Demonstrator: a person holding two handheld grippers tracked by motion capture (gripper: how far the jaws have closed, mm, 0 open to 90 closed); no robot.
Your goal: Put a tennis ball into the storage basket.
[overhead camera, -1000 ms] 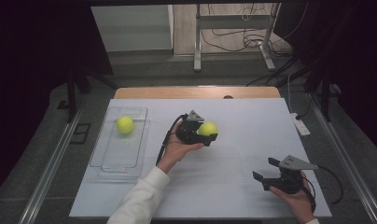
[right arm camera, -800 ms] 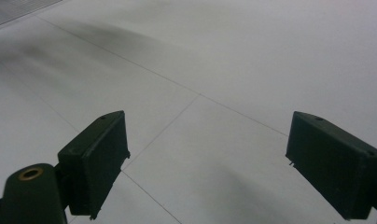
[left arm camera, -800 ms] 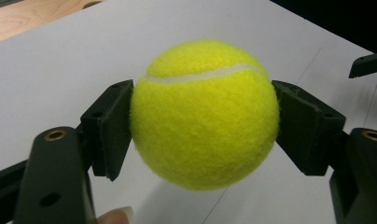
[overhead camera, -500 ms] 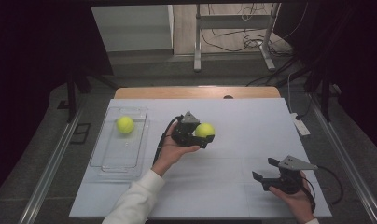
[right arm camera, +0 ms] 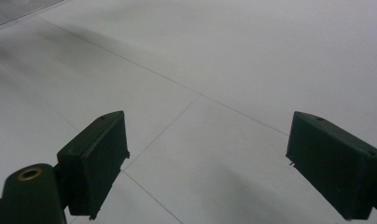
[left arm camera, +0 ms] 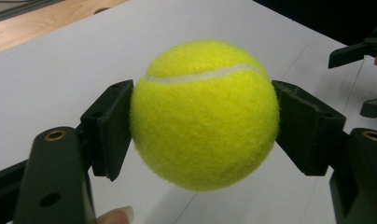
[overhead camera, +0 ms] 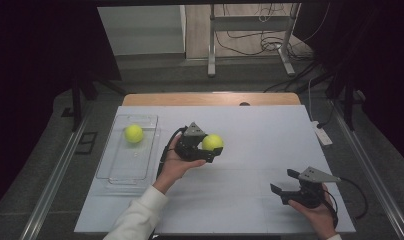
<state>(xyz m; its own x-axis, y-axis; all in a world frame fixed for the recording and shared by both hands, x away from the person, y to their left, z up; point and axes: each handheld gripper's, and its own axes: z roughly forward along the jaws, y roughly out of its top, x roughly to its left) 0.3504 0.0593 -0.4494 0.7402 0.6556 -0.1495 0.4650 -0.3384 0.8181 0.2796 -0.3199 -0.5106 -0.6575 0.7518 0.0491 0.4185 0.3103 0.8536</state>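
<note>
While clamped on a ball [left arm camera: 204, 114] above mid-bench [overhead camera: 270, 130], left jaws [overhead camera: 213, 148] pressed its sides near a tray [overhead camera: 115, 170] holding another ball [overhead camera: 133, 133], and right jaws [overhead camera: 286, 181] stood wide apart, empty, low at the near right.

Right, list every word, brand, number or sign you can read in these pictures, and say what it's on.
None can be read.
The tennis ball clamped in the left gripper shows its white seam and no print.
The second tennis ball in the clear tray is too small to show any mark.
The table and the right gripper carry no label.
</note>
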